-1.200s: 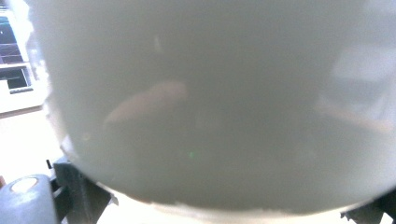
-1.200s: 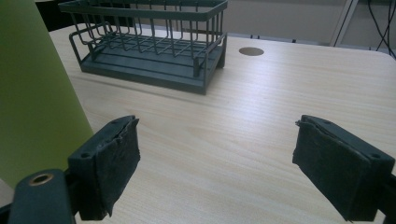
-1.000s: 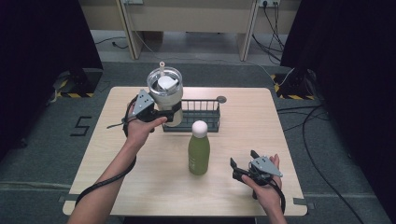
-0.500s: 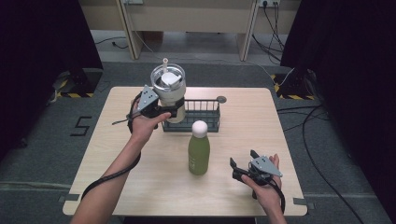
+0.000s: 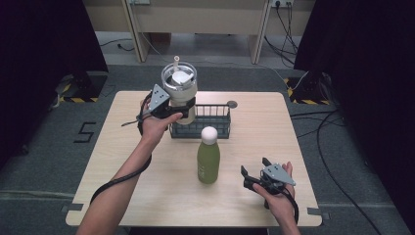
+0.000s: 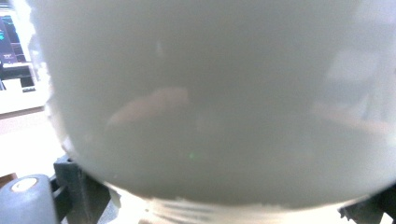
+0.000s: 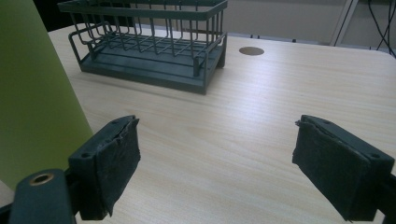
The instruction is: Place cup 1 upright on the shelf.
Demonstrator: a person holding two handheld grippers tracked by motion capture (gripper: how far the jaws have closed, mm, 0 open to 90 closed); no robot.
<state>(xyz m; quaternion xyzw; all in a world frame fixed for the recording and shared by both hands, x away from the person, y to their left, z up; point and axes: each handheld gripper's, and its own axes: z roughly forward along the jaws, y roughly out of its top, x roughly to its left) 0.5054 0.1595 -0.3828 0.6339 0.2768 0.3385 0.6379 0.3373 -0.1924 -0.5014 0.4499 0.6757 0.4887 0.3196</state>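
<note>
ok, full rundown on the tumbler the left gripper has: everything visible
The tumbler is a pale cream cup, wide at the top and narrower toward the base, with a clear lid, a white centre piece and a straw standing up at the back rim. It is upright, lifted over the left end of the wire basket. The left gripper clamps its lower body. In the left gripper view its glossy wall shows blurred reflections.

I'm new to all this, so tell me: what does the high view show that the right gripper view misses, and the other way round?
High view alone: the left gripper clamped on a clear lidded tumbler, and the green bottle's white cap. Right gripper view alone: the right gripper's worn black pads, wide apart. Both: the dark wire basket, the green bottle, the pale wooden table.
</note>
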